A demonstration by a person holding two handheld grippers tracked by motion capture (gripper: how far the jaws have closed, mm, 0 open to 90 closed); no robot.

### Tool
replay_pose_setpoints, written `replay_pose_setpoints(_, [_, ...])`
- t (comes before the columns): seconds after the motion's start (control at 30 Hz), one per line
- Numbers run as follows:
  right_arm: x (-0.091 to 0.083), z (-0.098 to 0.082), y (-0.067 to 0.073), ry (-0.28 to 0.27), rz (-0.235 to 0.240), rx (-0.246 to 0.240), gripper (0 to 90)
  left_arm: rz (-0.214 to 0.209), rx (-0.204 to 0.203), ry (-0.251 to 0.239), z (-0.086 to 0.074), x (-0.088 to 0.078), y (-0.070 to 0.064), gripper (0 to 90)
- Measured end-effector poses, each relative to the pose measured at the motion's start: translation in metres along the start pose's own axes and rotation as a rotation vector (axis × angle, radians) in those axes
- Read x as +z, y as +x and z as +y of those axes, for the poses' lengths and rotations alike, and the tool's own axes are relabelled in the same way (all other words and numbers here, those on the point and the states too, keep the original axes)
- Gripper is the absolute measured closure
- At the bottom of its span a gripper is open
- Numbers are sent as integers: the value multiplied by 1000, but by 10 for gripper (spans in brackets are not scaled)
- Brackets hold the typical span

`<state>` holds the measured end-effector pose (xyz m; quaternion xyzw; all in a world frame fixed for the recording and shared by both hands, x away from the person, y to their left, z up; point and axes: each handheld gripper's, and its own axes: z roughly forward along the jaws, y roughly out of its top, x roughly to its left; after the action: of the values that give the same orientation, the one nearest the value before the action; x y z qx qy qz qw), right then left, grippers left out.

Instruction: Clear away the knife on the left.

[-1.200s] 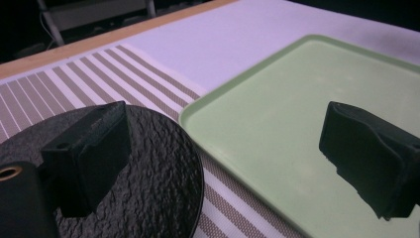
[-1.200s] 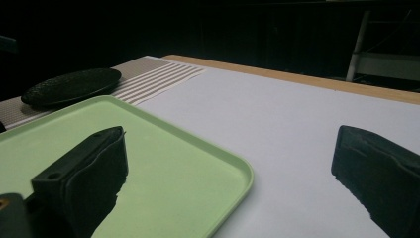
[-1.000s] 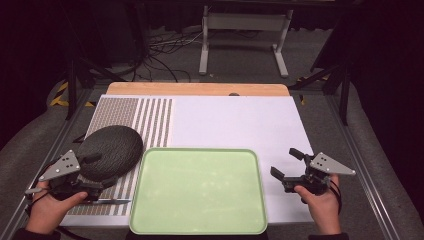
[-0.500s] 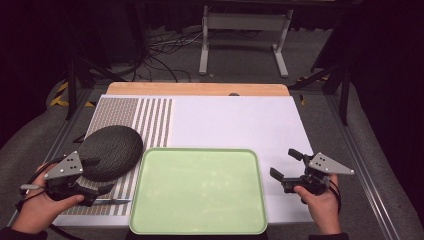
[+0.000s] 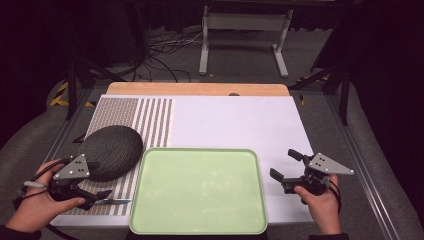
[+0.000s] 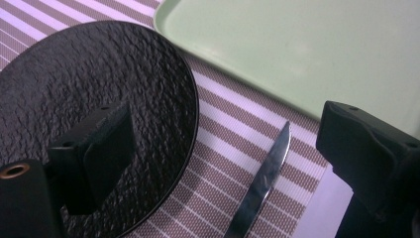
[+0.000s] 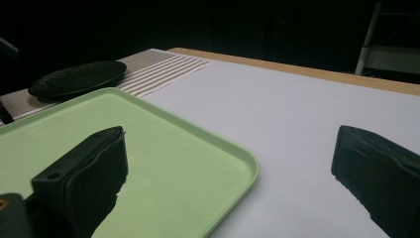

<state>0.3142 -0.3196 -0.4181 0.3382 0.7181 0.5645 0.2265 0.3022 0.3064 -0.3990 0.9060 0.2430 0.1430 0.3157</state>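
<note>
A dark textured round plate (image 5: 111, 151) lies on the striped placemat (image 5: 150, 117) at the left. A metal knife (image 5: 112, 201) lies on the mat just in front of the plate, beside the pale green tray (image 5: 197, 190). My left gripper (image 5: 97, 187) is low over the knife, open; in the left gripper view the knife blade (image 6: 262, 183) lies between the spread jaws, untouched, with the plate (image 6: 99, 99) behind the left jaw. My right gripper (image 5: 286, 166) hovers open and empty off the tray's right edge; its view (image 7: 228, 148) looks across the tray corner (image 7: 237, 163).
A white sheet (image 5: 235, 122) covers the table beyond the tray, with a wooden strip (image 5: 197, 89) at the far edge. A metal stand (image 5: 245, 25) and cables lie on the floor behind. The table's metal rails run along both sides.
My left hand has shifted slightly by the knife, staying low near the plate's front edge. The right gripper has barely moved.
</note>
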Motion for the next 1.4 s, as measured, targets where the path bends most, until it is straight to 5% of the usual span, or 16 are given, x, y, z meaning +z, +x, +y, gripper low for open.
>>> replay_pose_setpoints(1.4, [2, -2, -1, 19, 9, 0, 19, -136, 131, 407, -4, 14, 10, 140])
